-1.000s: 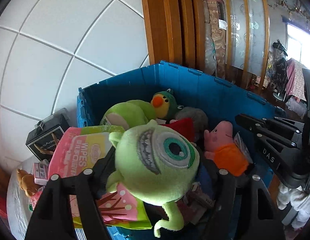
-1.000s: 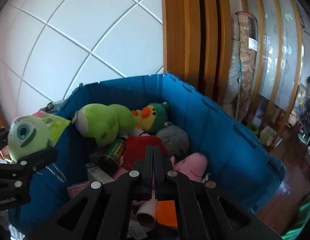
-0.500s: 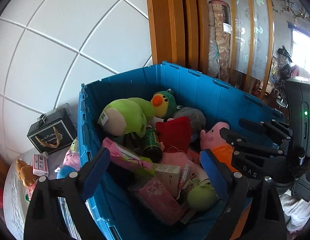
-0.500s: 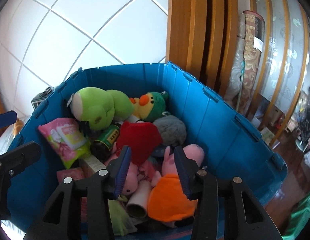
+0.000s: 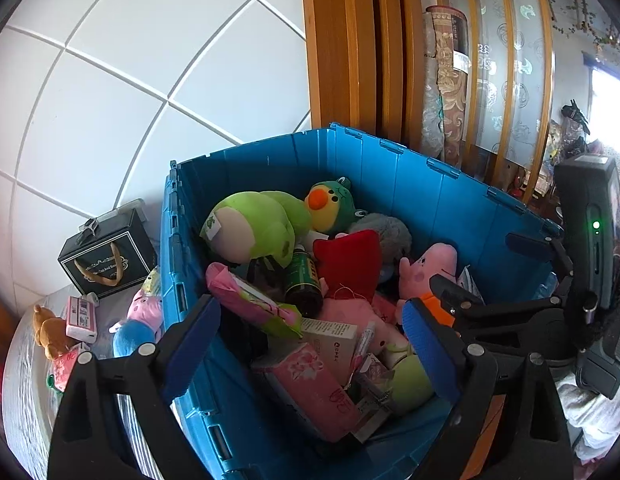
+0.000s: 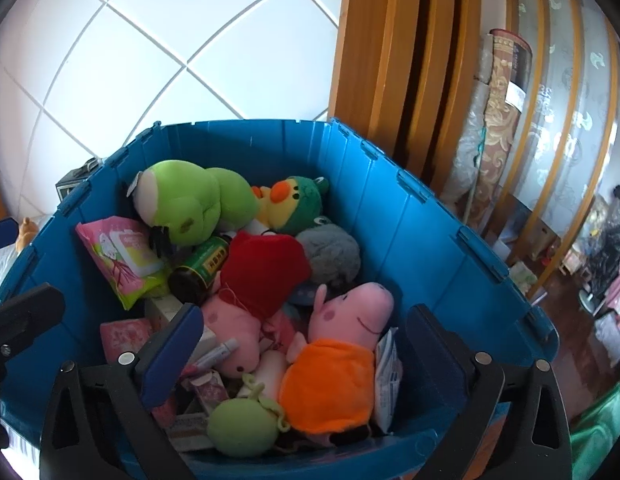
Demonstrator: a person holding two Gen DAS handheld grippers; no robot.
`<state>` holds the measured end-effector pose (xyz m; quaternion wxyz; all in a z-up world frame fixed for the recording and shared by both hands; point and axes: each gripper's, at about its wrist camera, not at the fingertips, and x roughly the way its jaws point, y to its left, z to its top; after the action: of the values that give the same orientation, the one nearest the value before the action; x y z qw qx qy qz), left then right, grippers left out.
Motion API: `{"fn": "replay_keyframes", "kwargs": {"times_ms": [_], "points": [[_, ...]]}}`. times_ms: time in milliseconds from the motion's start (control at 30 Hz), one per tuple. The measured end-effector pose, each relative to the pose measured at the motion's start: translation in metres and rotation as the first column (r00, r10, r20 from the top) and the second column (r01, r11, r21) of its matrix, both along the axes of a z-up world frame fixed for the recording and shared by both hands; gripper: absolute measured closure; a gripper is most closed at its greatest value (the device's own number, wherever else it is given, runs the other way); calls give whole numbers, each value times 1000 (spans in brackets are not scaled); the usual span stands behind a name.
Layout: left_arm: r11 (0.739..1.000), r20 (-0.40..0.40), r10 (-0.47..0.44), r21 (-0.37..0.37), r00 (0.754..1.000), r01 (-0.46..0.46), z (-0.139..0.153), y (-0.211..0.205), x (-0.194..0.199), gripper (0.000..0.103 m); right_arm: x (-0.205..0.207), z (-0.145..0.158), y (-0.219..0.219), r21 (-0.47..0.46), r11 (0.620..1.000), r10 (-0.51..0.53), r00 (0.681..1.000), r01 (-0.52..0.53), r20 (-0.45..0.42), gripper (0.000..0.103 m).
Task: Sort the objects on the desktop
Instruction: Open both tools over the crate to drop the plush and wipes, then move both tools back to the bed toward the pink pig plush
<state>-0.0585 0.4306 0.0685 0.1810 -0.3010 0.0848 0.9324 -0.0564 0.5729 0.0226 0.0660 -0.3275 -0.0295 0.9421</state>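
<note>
A blue crate [image 5: 429, 184] [image 6: 429, 220] holds several soft toys and packs. My left gripper [image 5: 310, 344] hangs open over its near edge with nothing between the blue pads. The green one-eyed plush [image 5: 409, 376] [image 6: 242, 426] lies face down in the near corner of the crate. A pink wipes pack [image 5: 250, 304] [image 6: 122, 256] leans by the left wall. My right gripper [image 6: 302, 354] is over the crate, its jaws opening wide. The pig plush in orange [image 6: 337, 344] lies below it, untouched.
A green frog plush [image 5: 250, 232], a green can [image 5: 304, 280] and a red plush [image 5: 349, 260] fill the crate's middle. Left of the crate, on the table, stand a black gift box [image 5: 106, 256], a small bear [image 5: 50, 328] and a pink pig toy [image 5: 138, 320]. A wooden door frame [image 5: 349, 60] rises behind.
The left gripper let go of the green one-eyed plush, which fell into the crate along with the wipes pack. The right gripper went from shut to wide open.
</note>
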Motion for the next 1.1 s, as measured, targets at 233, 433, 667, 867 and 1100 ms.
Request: {"fn": "replay_keyframes", "kwargs": {"times_ms": [233,433,667,867,1100], "points": [[1000,-29,15,16,999,-14,4,-9,4,10,-5,-9,3,-29,1000,-8,999,9,33,0],[999,-59,36,43,998,-34,10,-26,6,10,-3,-5,-3,-16,1000,-6,1000,7,11,0],[988,-100,101,124,990,-88,17,-77,11,10,12,20,-32,8,1000,17,997,-16,-80,0],[976,-110,150,176,982,-130,13,-137,9,10,23,48,-81,1,998,64,982,-65,-176,0],[959,-71,230,187,971,-214,-3,-219,-5,10,24,69,-159,-26,987,148,954,-160,-262,0]]}}
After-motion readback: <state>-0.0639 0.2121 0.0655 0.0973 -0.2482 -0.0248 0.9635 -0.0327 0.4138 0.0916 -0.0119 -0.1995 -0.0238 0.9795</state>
